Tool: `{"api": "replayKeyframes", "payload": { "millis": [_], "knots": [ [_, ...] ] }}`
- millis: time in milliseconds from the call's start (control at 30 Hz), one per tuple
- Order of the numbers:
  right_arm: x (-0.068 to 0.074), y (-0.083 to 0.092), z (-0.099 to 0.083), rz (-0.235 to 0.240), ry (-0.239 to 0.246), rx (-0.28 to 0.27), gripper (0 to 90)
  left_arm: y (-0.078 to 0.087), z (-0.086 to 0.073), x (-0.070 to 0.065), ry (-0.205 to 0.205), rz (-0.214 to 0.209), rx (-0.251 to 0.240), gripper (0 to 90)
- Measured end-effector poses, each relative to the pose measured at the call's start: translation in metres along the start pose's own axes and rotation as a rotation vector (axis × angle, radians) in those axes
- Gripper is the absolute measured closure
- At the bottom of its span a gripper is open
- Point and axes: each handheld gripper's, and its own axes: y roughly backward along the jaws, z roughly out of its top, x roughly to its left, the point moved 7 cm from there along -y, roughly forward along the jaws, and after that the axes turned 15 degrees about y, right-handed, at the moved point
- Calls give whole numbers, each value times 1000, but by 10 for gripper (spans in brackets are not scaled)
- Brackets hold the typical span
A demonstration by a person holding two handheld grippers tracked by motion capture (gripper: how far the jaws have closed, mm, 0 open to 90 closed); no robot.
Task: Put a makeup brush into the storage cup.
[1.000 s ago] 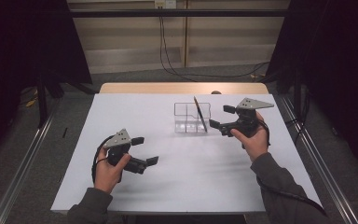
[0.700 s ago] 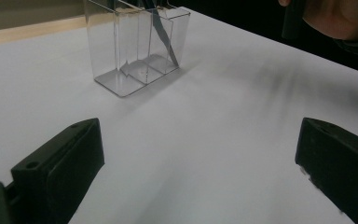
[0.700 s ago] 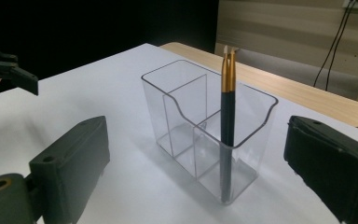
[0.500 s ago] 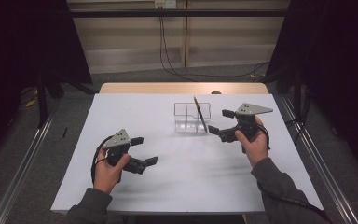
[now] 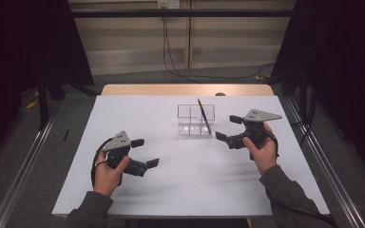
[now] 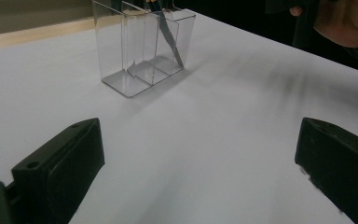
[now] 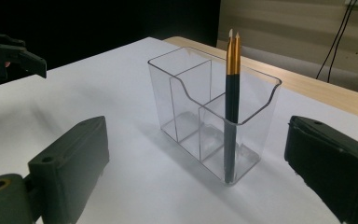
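Observation:
A clear plastic organizer [image 5: 196, 121] with several compartments stands on the white table [image 5: 123, 114], right of centre. Two dark pencils with gold bands [image 7: 232, 98] lean in its right end compartment and read as one dark stick [image 5: 203, 115] from above. My right gripper [image 5: 226, 127] is open and empty just right of the organizer, its jaws framing the organizer [image 7: 209, 116] from a short distance. My left gripper [image 5: 145, 152] is open and empty at the near left, well short of the organizer [image 6: 140, 46], with bare table between its jaws.
A bare wooden strip [image 5: 185, 90] runs along the table's far edge. Metal rails [image 5: 24, 161] flank the table on the floor, and cables hang down the back wall [image 5: 171, 52]. The person's other hand [image 6: 349, 21] shows far off in the left gripper view.
My right gripper has drifted slightly toward the person, still open. The left gripper has stayed almost in place.

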Motion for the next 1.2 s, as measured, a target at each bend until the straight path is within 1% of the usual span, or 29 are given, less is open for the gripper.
{"api": "replayKeyframes", "payload": {
  "millis": [167,233,333,400,467,567,600,700,867,967,1200],
  "knots": [
    [2,2,-2,7,-5,-1,63,1,0,2,3,10,0,10],
    [3,2,-3,4,-4,0,63,1,0,2,5,10,-4,10],
    [3,4,-5,2,-16,-7,63,2,0,2,10,3,-10,10],
    [2,6,-6,-5,-15,-4,63,3,0,4,2,6,-5,10],
    [2,8,-6,-6,-21,-12,63,3,0,4,8,10,-9,10],
    [2,12,-8,-1,-18,-12,63,3,0,5,8,13,-8,10],
    [2,14,-8,-8,-22,-9,63,3,0,5,6,16,-7,10],
    [2,16,-10,-7,-25,-18,63,3,0,5,6,11,-13,10],
    [4,20,-14,-8,-16,-6,63,3,0,5,8,11,-14,10],
    [4,22,-16,-9,-19,-6,63,4,1,6,6,17,-12,10],
    [6,28,-21,-9,-22,-9,63,3,0,6,4,18,-11,10]
  ]
}}
